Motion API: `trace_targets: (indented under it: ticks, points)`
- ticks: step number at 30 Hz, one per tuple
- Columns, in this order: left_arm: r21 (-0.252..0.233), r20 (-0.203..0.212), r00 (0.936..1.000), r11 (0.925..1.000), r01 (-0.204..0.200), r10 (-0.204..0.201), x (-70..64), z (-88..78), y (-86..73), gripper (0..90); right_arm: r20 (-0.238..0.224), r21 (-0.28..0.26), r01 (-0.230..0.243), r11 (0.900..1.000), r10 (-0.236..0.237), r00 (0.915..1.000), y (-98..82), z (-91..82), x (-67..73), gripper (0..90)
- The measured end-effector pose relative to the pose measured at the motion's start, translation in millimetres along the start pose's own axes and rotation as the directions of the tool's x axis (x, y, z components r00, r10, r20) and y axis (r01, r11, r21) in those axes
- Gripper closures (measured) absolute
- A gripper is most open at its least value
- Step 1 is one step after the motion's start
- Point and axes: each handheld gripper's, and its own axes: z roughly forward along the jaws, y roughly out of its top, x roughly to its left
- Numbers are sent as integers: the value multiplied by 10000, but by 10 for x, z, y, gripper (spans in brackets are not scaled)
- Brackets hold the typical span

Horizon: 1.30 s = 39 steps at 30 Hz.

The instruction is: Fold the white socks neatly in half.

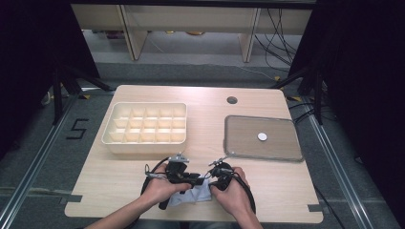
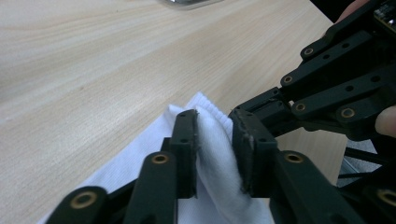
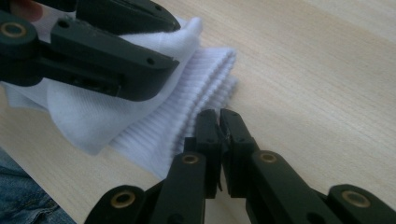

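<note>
A white sock [image 1: 193,194] lies bunched near the table's front edge, between my two hands. My left gripper [image 1: 195,180] reaches across it from the left. In the left gripper view a raised fold of the sock [image 2: 215,154] stands between the parted jaws of that gripper [image 2: 214,114], loosely and not squeezed. My right gripper [image 1: 209,183] comes in from the right. Its jaws [image 3: 219,112] are together at the ribbed cuff [image 3: 205,79]; whether they pinch any fabric I cannot tell. The left gripper [image 3: 180,44] lies over the sock in the right gripper view.
A cream tray with several compartments [image 1: 145,144] stands at the back left. At the back right, a grey flat tray [image 1: 239,143] holds a small white disc [image 1: 262,137]. The table has a round hole [image 1: 232,100] near its far edge.
</note>
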Motion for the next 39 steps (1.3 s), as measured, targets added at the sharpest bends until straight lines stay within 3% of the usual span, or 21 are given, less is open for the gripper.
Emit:
trace_targets:
  ticks: [1,10,11,13,14,16,18,20,21,25,27,28,30,31,34,37,39]
  points:
    - [-110,-20,9999,9998,-170,170,-4,-23,18,640,119,-80,-74,9999,75,9999,-2,-21,-10,859]
    - [-750,-150,9994,9967,-320,310,-44,-273,128,611,176,-406,-165,9990,172,9997,4,-124,-72,846]
    - [-680,-219,9992,9971,-345,331,-34,-296,121,629,88,-621,-347,9975,353,9993,6,-156,-74,844]
    - [-482,-300,9989,9982,-371,356,-21,-304,89,638,45,-734,-240,9970,244,9997,6,-170,-83,842]
    - [-378,-310,9987,9984,-410,398,-21,-296,67,651,123,-823,-468,9955,479,9988,11,-200,-67,839]
    - [-131,-212,9989,9991,-413,410,-25,-267,21,709,1,-1299,-102,9915,103,9999,19,-282,-24,834]
    - [172,-79,9990,9989,-437,439,-39,-225,-28,731,71,-1284,53,9917,-45,10000,23,-315,0,834]
    - [472,46,9981,9970,-608,607,-58,-187,-74,769,-456,-1705,404,9845,-489,9978,41,-364,101,839]
    - [569,66,9978,9962,-661,658,-73,-180,-97,786,-628,-1556,476,9867,-580,9963,60,-376,190,846]
    - [646,27,9963,9942,-857,857,-108,-280,-147,797,-843,-1259,735,9893,-845,9929,86,-333,269,860]
    - [449,-303,9950,9945,-943,957,-92,-379,-158,807,-801,-1149,1088,9874,-1183,9897,106,-231,281,865]
    - [423,-465,9931,9935,-1061,1080,-72,-430,-164,807,-801,-1149,1088,9874,-1183,9897,106,-231,281,865]
    - [408,-657,9937,9953,-883,909,-21,-514,-197,824,-762,-760,868,9933,-926,9928,105,-168,281,867]
    - [439,-599,9949,9960,-781,807,7,-526,-213,842,-613,-684,999,9926,-1042,9927,97,-108,243,871]
    - [845,-905,9940,9950,-540,616,129,-519,-295,858,-669,-610,803,9949,-844,9942,80,-55,211,880]
    - [914,-1110,9923,9948,-455,556,189,-498,-355,863,-471,-611,945,9937,-974,9941,71,-37,184,884]
    - [952,-1192,9912,9944,-458,570,200,-495,-385,867,-736,-553,626,9965,-666,9951,64,-47,198,891]
